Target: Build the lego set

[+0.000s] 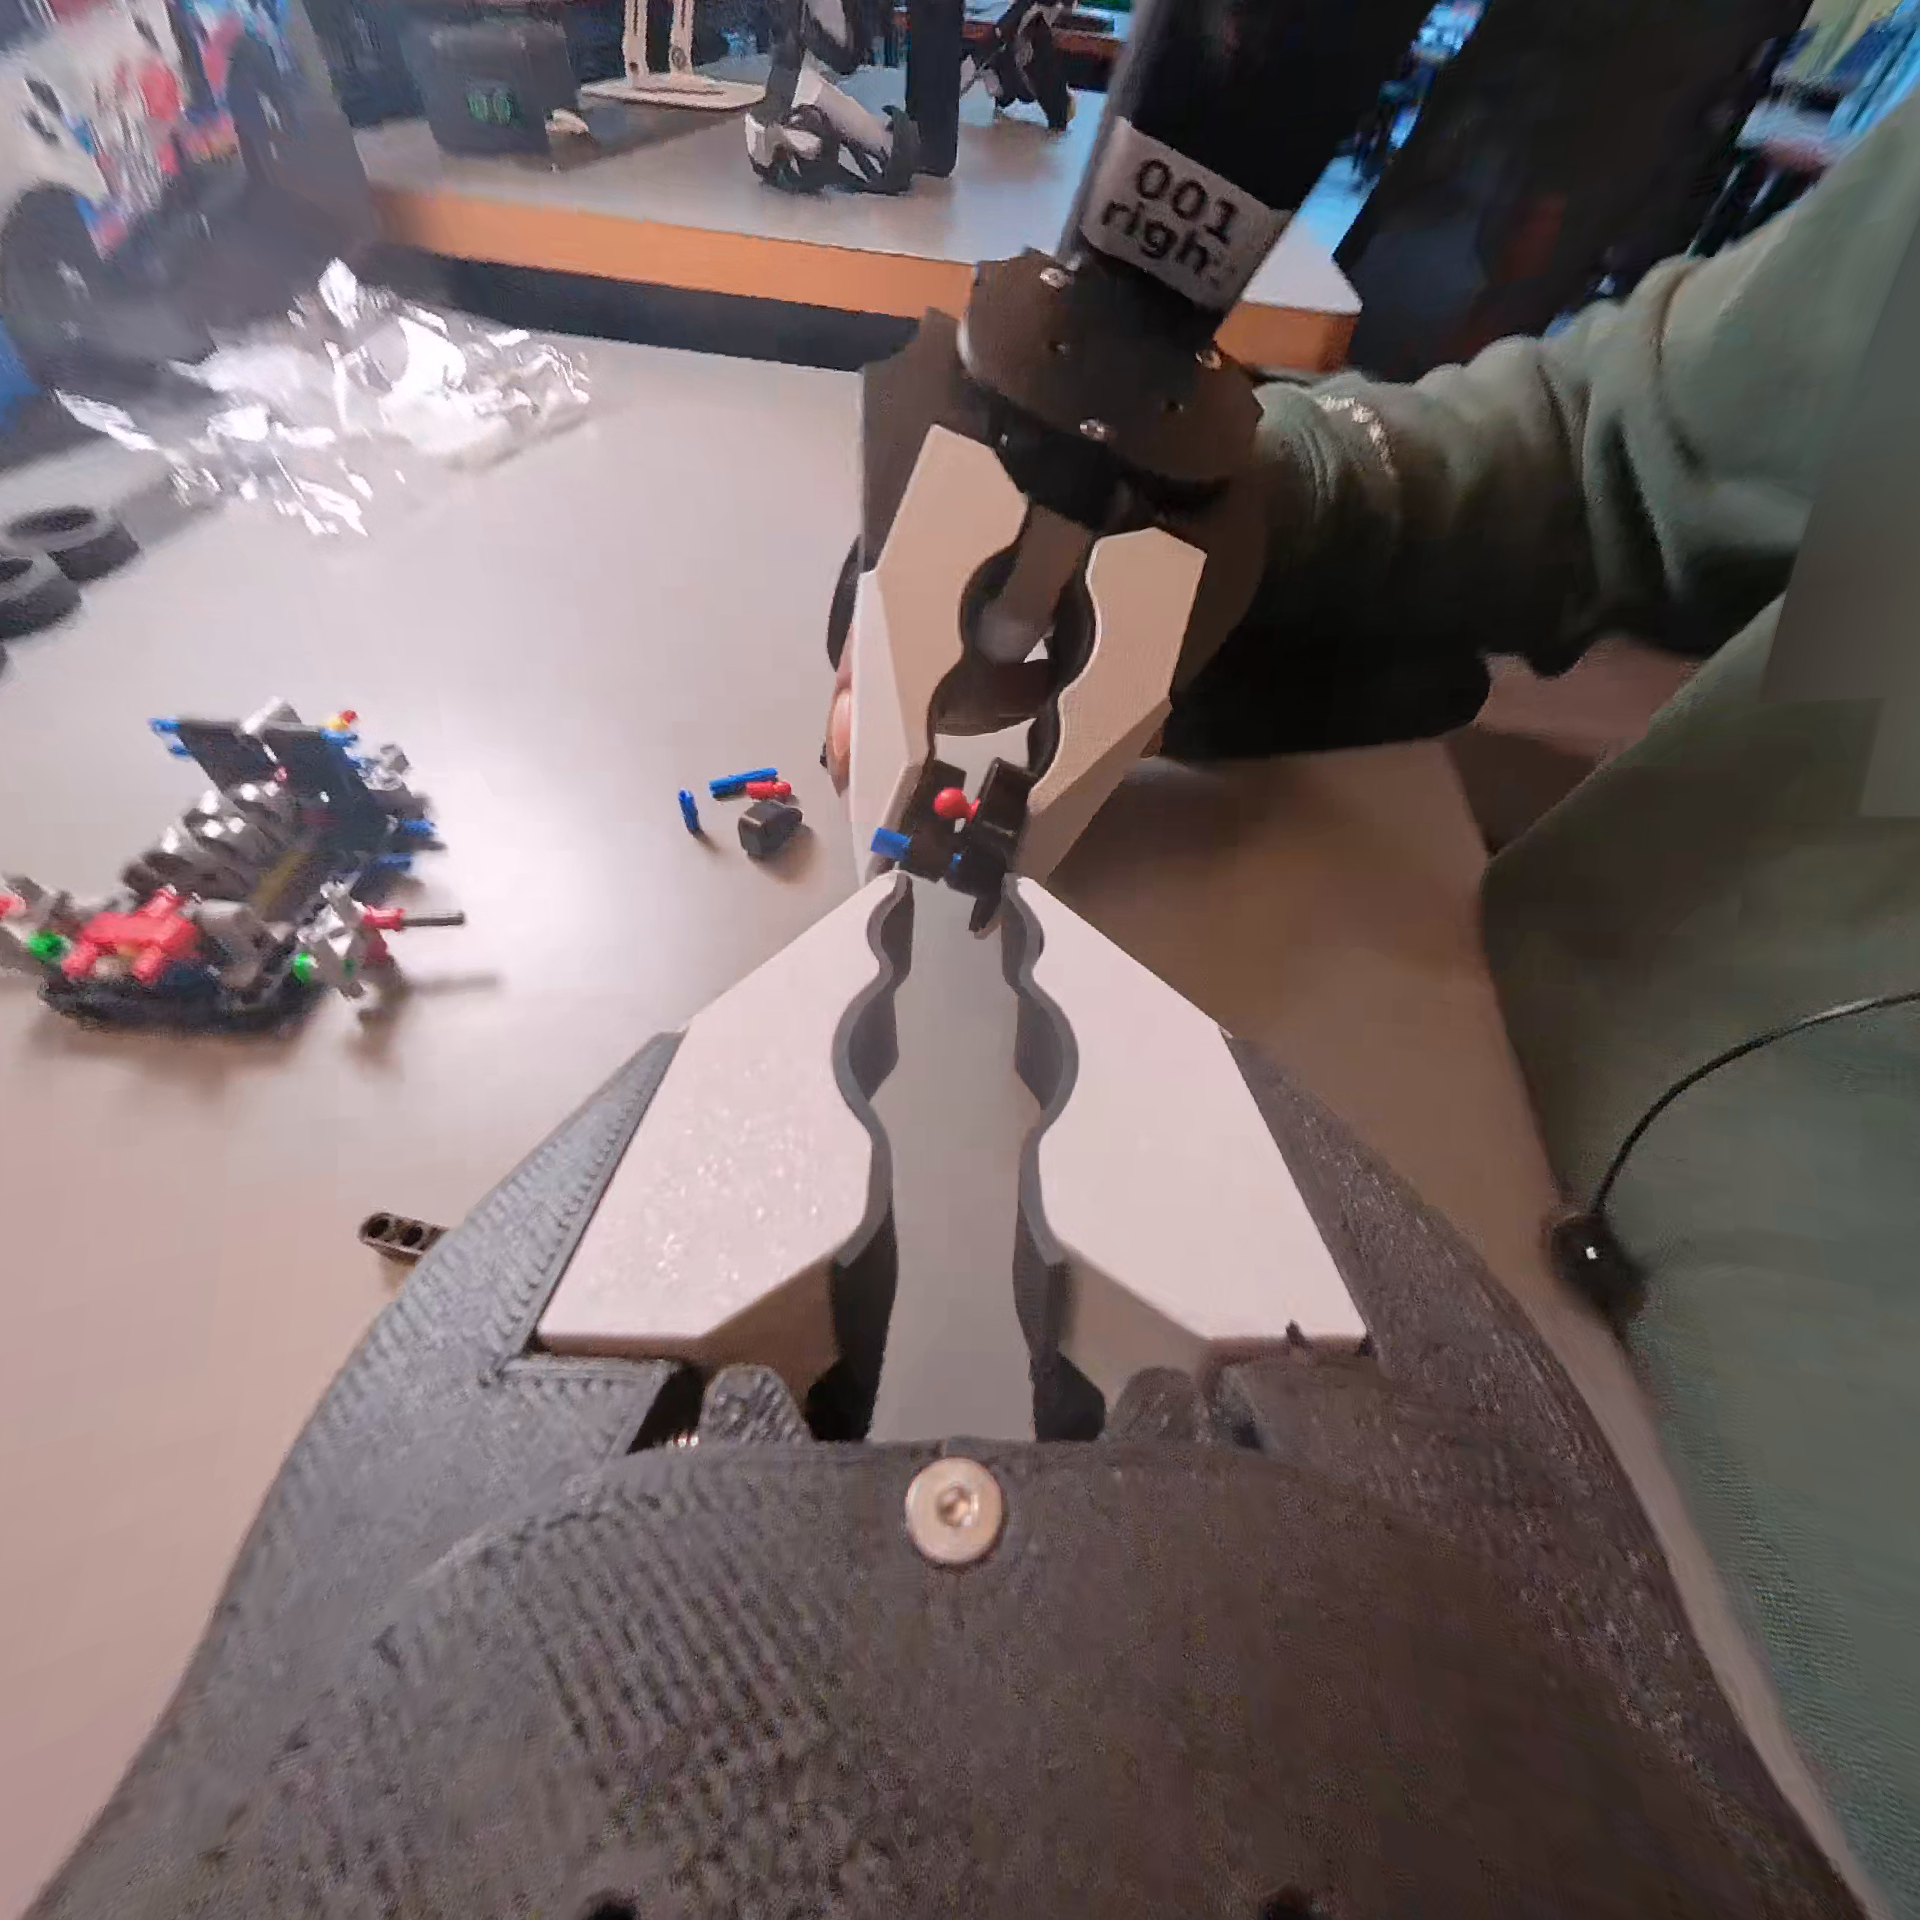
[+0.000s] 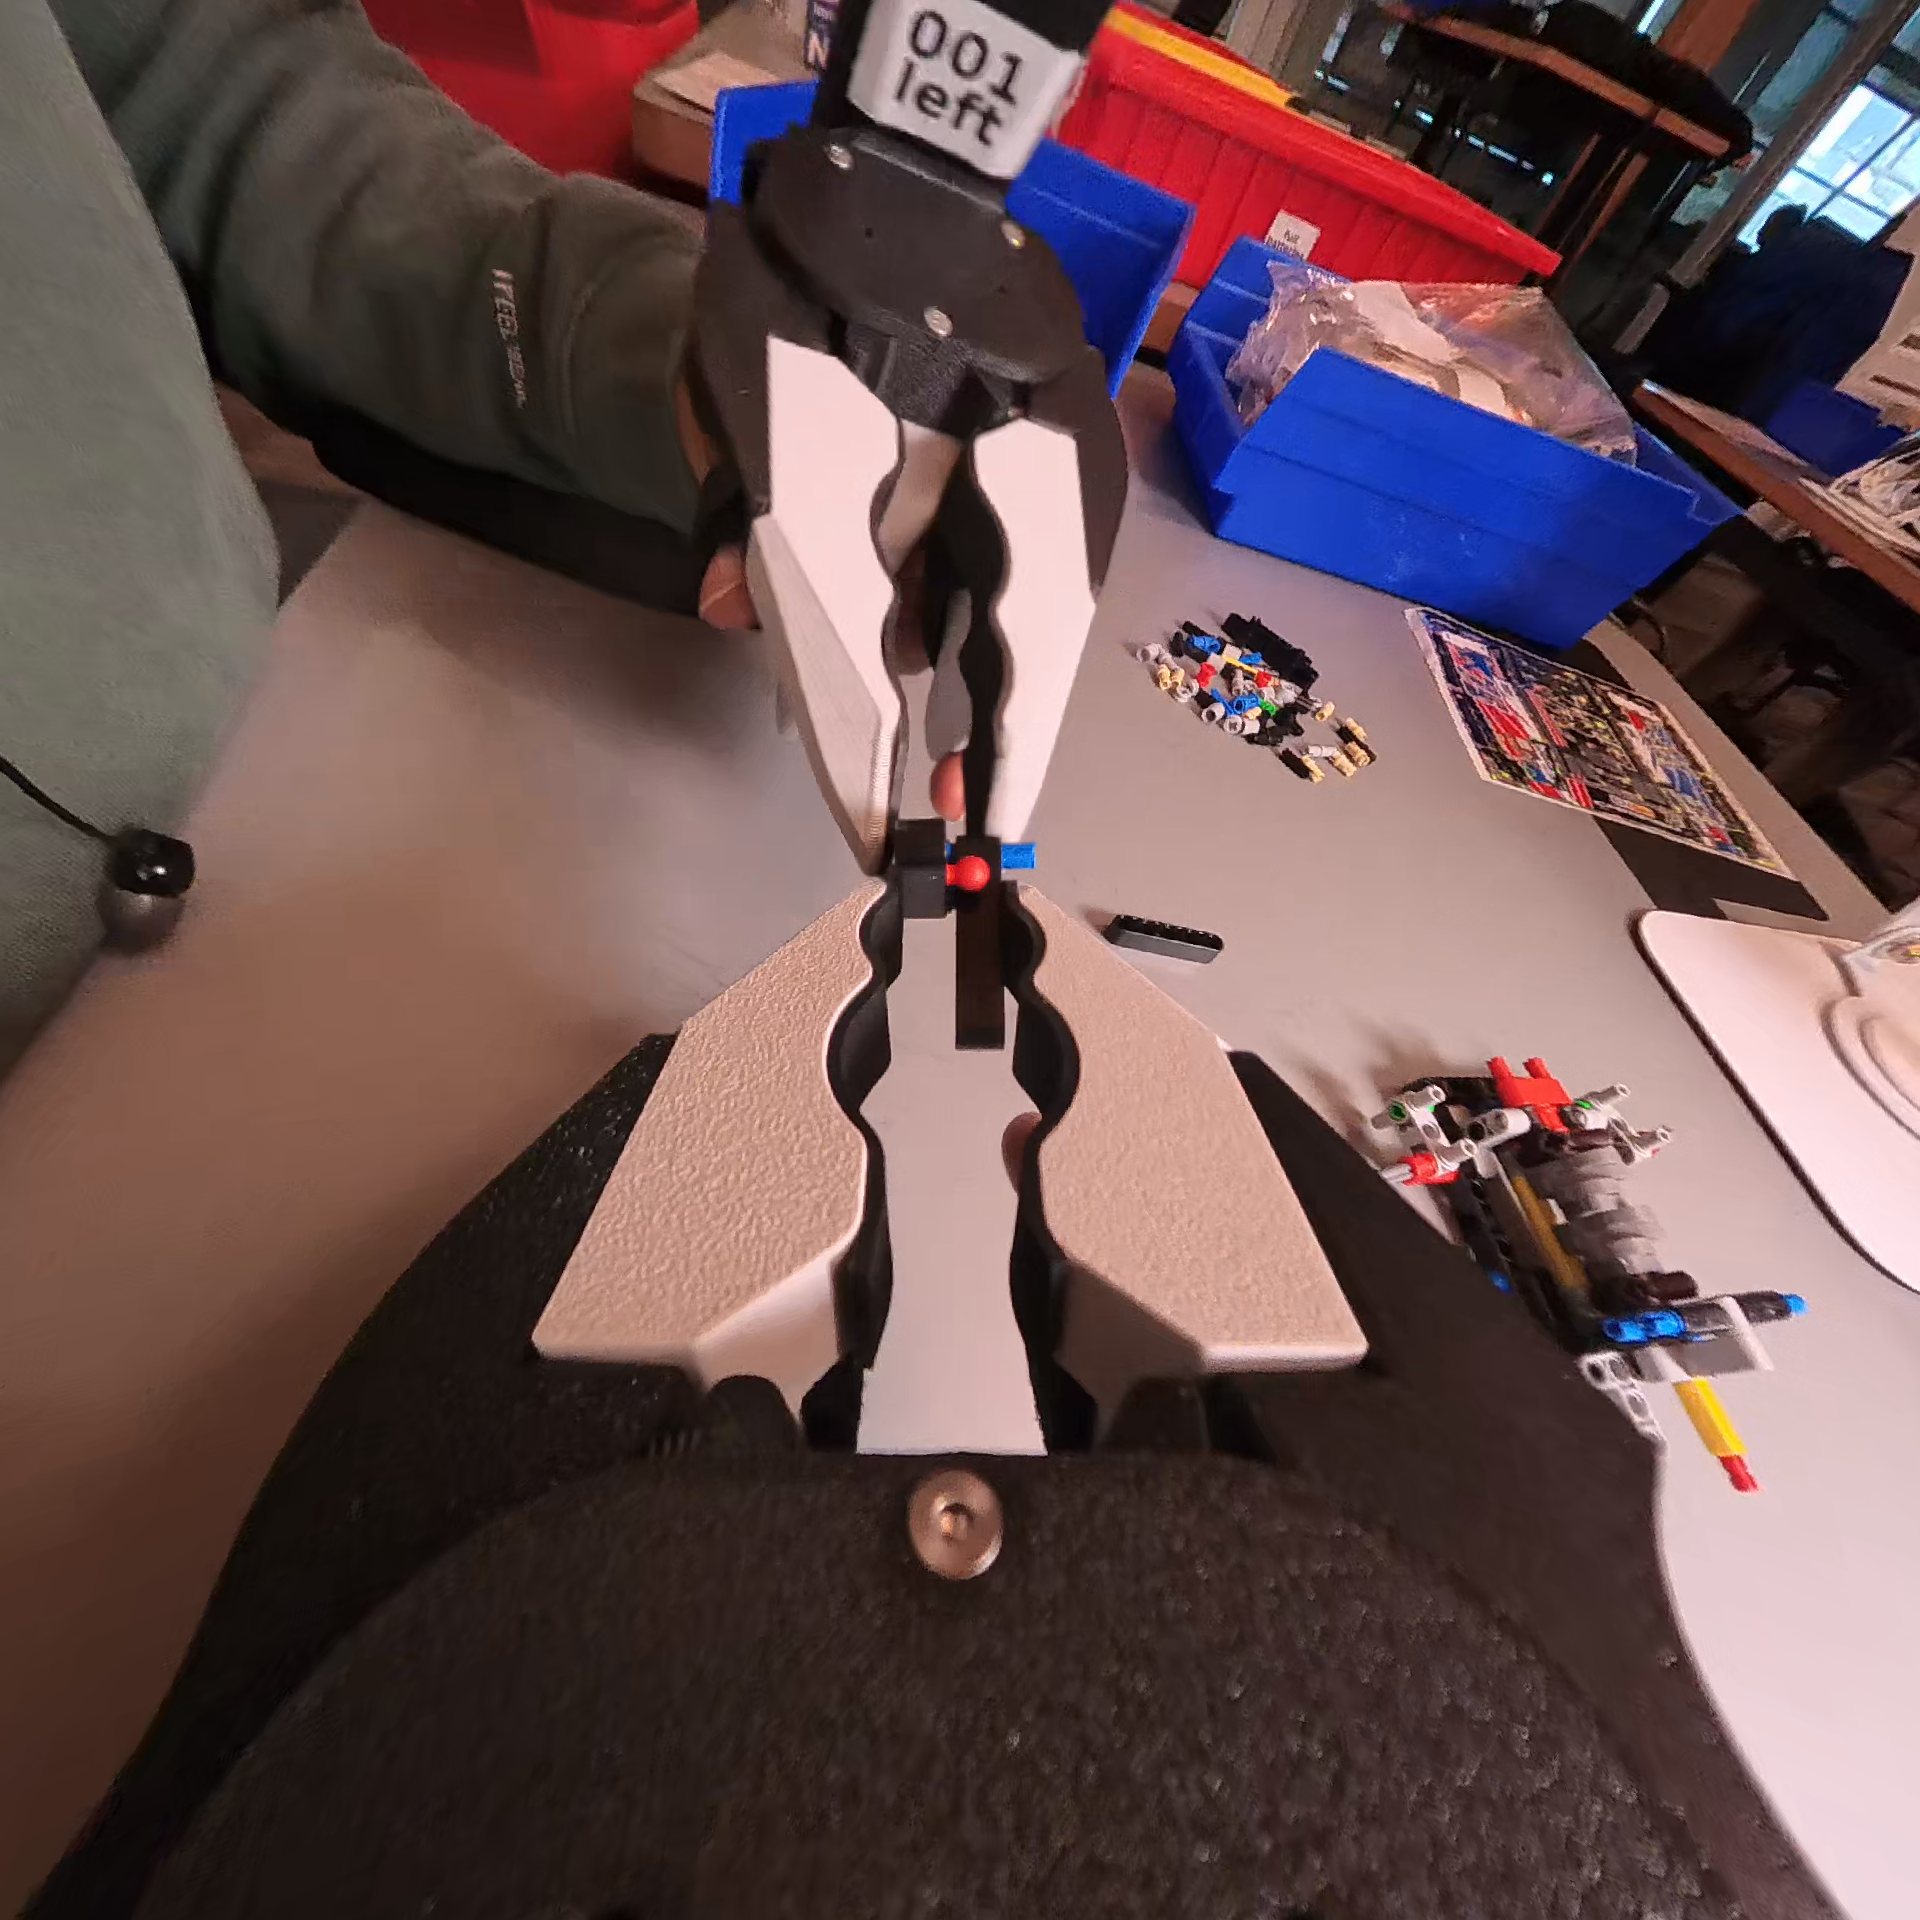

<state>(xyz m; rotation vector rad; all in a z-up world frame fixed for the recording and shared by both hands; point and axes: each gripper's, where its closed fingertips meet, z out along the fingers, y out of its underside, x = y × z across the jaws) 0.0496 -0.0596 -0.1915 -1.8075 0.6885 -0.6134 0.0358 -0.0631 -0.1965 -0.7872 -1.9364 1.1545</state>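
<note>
A small sub-assembly (image 1: 1003,800) of black pieces with a red ball pin and a blue pin hangs above the table between the two grippers, which meet tip to tip. In the right wrist view my right gripper (image 2: 953,896) is closed on it (image 2: 923,878), with its black beam (image 2: 982,977) lying back between the fingers. My left gripper (image 1: 953,883) has narrow jaws, and its tips close on the other end of the same assembly. Each gripper also shows in the other's view: the right (image 1: 961,862), the left (image 2: 945,836).
A part-built car chassis (image 1: 229,894) (image 2: 1548,1216) lies on the table. Loose pins (image 1: 743,800), a black beam (image 2: 1164,940), a pile of small parts (image 2: 1247,686) and a printed sheet (image 2: 1579,738) lie nearby. Blue bins (image 2: 1455,468), plastic bags (image 1: 343,405) and tyres (image 1: 62,540) stand farther off. My two grippers' fingertips are within a few centimetres of each other.
</note>
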